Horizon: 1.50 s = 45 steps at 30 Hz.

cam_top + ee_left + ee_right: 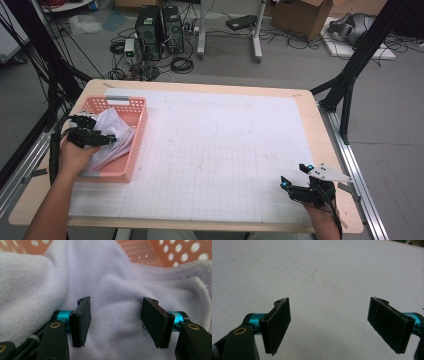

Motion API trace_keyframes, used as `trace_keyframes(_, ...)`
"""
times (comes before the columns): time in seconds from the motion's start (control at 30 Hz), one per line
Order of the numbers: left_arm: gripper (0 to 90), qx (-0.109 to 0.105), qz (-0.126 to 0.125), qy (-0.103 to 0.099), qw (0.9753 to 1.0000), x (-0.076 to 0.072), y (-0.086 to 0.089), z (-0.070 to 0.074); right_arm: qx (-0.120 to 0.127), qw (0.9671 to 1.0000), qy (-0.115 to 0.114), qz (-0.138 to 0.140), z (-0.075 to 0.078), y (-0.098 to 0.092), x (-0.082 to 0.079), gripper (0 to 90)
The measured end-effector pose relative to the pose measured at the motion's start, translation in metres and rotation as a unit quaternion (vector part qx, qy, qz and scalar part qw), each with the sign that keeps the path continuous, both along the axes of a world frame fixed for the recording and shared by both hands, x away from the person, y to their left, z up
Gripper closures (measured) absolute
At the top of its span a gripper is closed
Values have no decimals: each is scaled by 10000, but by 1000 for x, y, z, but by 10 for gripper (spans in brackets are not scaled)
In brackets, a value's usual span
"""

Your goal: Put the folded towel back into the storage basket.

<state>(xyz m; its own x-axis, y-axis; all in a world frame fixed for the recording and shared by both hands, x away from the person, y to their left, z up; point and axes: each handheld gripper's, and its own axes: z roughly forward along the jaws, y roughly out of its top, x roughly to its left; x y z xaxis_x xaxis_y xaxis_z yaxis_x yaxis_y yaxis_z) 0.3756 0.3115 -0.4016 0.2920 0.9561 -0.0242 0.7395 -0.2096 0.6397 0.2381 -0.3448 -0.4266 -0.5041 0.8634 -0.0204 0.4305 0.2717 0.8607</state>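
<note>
Left gripper (92, 131) at left of frame, jaws spread over white cloth (112, 290) heaped in pink basket (141, 127); no grip yet. Right gripper (300, 182) at lower right, jaws apart, empty, over gridded mat (332, 272). Judgement: early stage; grasp and lift-out still ahead.

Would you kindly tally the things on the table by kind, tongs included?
Pink perforated plastic basket: 1
White cotton cloth: 1
Black two-jaw tongs: 2, left tongs over the cloth, right tongs above the white gridded mat
Mat: 1
Total: 5
</note>
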Motion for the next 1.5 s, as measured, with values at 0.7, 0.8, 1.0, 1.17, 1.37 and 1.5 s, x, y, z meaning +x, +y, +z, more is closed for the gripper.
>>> trace_keyframes(0.7, 515, -497, -1542, 84, 9868, 1, -2, -9, -13, 10000, 16, 28, -1, 3, 1, 178)
trace_keyframes(0.8, 504, -629, -983, -70, 9931, 0, 5, 0, -9, 10000, 44, 21, -1, 2, 1, 178)
trace_keyframes(1.0, 474, -481, 496, -138, 9975, -7, 22, 13, 1, 10000, 47, -8, -1, 1, 1, 178)
trace_keyframes(1.17, 489, -347, 719, 178, 9967, 0, 23, 5, -27, 10000, 18, 33, -1, 3, 1, 178)
trace_keyframes(1.37, 489, -250, 857, 267, 9957, 13, 26, -7, -40, 10000, 68, 28, -3, 2, 1, 178)
trace_keyframes(1.5, 503, -143, 767, -12, 9970, 21, 27, -12, -82, 9999, 69, 69, -5, 4, 1, 178)
